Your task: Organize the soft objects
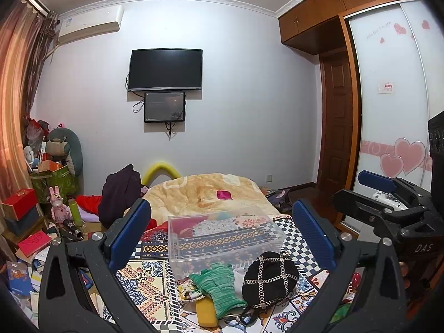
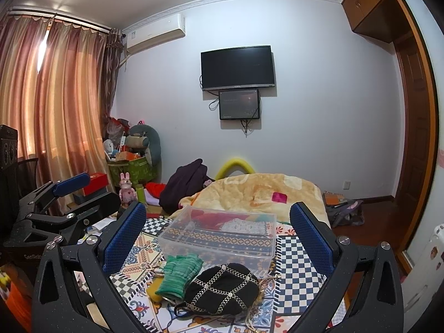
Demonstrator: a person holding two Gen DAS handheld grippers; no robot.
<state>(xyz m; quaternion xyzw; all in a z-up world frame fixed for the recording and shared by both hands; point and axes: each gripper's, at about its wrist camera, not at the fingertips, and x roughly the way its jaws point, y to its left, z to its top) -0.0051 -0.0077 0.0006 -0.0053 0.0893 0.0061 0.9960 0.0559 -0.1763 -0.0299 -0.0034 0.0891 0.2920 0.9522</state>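
Note:
A clear plastic box stands empty on the patterned bedspread. In front of it lie a green knit glove, a black hat with silver chains, a yellow item and a floral cloth. My left gripper is open and empty above the pile. My right gripper is open and empty, also above the pile. Each gripper shows at the edge of the other's view.
A beige blanket covers the far half of the bed. A dark garment hangs at its left. Cluttered boxes and toys sit by the curtains. A wardrobe stands right.

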